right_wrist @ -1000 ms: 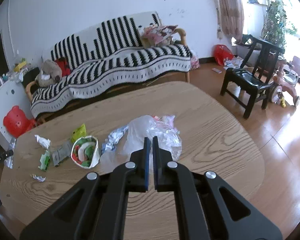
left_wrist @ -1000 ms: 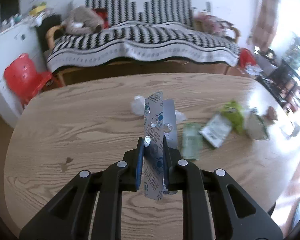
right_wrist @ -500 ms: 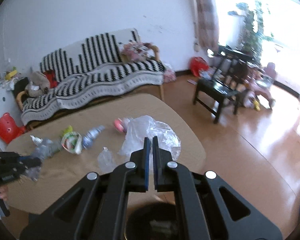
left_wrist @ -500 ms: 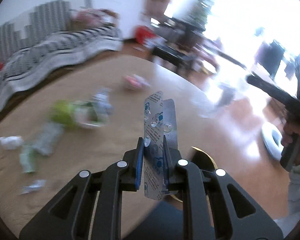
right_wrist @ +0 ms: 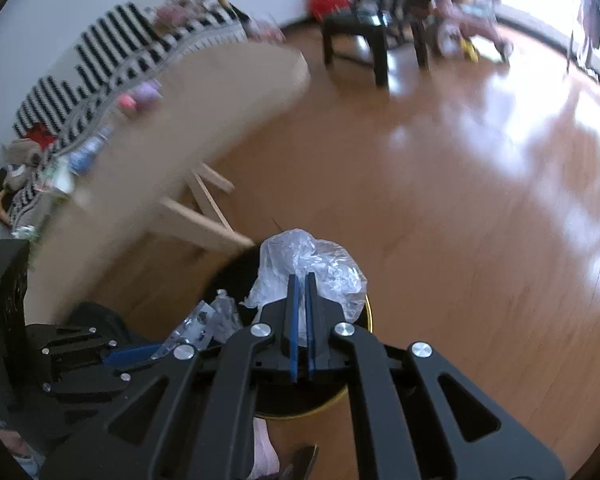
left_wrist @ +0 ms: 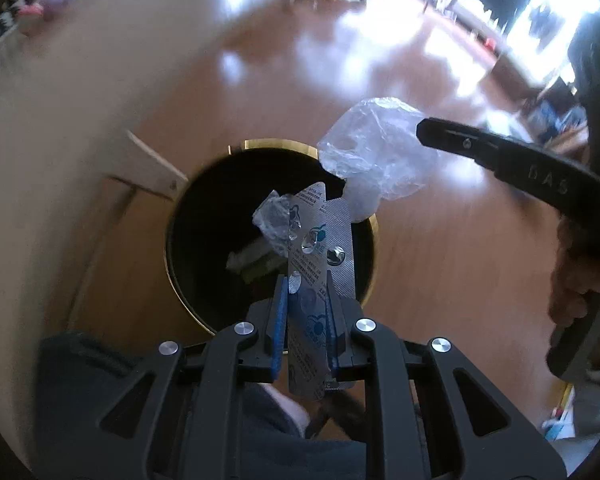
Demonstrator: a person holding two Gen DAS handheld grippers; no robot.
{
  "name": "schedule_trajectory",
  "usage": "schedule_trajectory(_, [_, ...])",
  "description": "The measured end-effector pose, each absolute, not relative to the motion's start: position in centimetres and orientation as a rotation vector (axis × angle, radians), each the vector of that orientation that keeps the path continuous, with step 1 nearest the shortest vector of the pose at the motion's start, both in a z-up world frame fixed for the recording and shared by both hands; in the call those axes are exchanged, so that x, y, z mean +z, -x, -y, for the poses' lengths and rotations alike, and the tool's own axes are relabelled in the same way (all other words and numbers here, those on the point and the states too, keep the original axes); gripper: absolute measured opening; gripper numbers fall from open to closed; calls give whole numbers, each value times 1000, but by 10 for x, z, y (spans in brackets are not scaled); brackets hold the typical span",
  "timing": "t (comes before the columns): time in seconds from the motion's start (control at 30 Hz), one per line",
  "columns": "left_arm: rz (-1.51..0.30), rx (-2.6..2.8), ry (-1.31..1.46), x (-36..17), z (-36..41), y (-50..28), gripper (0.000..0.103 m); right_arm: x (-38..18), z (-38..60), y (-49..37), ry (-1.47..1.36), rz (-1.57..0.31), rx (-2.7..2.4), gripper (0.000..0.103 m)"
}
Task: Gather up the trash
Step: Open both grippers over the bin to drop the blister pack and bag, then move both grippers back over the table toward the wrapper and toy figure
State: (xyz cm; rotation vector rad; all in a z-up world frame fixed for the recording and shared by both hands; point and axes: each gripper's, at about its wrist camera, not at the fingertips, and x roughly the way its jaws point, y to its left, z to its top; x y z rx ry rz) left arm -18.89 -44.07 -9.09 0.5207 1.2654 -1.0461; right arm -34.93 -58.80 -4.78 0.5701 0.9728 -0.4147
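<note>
- Left gripper (left_wrist: 306, 322) points steeply down, its blue pads nearly together and pinching the lower end of a silver blister pack (left_wrist: 320, 256); a scrap of clear wrap (left_wrist: 274, 220) hangs at the pack's upper left edge.
- Right gripper (right_wrist: 300, 328) has its pads pressed tight on a crumpled clear plastic bag (right_wrist: 308, 264), which balloons out past the fingertips.
- Both loads hang over the black bin (left_wrist: 188, 240) with the gold rim: the pack sits above the dark mouth, while the bag, from the left wrist view, hangs at the rim's far right edge.
- Step in hand, by my reading: the drop. Both pieces are carried and positioned, neither released yet.
- Next move calls for the pads to part, and the bag probably wants nudging further in over the opening first, since part of it overhangs the rim and could slide off onto the floor.
- Light film may cling to the pads, so a small shake could be needed.
- Inside the bin, pale rubbish (left_wrist: 252, 258) already lies at the bottom.
- Around: the wooden table (right_wrist: 172, 128) stands just beside the bin, more litter strung along its far left edge, too blurred to name.
- Nothing blocks the bin mouth; only the two grippers crowd each other above it.
</note>
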Motion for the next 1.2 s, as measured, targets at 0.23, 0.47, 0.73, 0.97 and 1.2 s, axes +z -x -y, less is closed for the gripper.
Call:
schedule_trajectory(0.23, [-1343,-1001,-531,-128,453,172,16,-85,592,342,-626,-1040,-399,4])
schedule_trajectory(0.47, [-1351,-973,-526,-133,456,171,16,-89,596,335,-641,-1051,-384,4])
schedule_trajectory(0.73, [-1247,-960,-453,-102,452,186,97,-56,615,348,-678,-944,-433,96])
schedule_trajectory(0.97, [-1088,-1008,-367,-33,426,199,97,0,616,347,-576,-765,-438,97])
schedule_trajectory(1.2, [-933,-671,-186,25,306,142,97,19,567,276,-414,-750,-300,97])
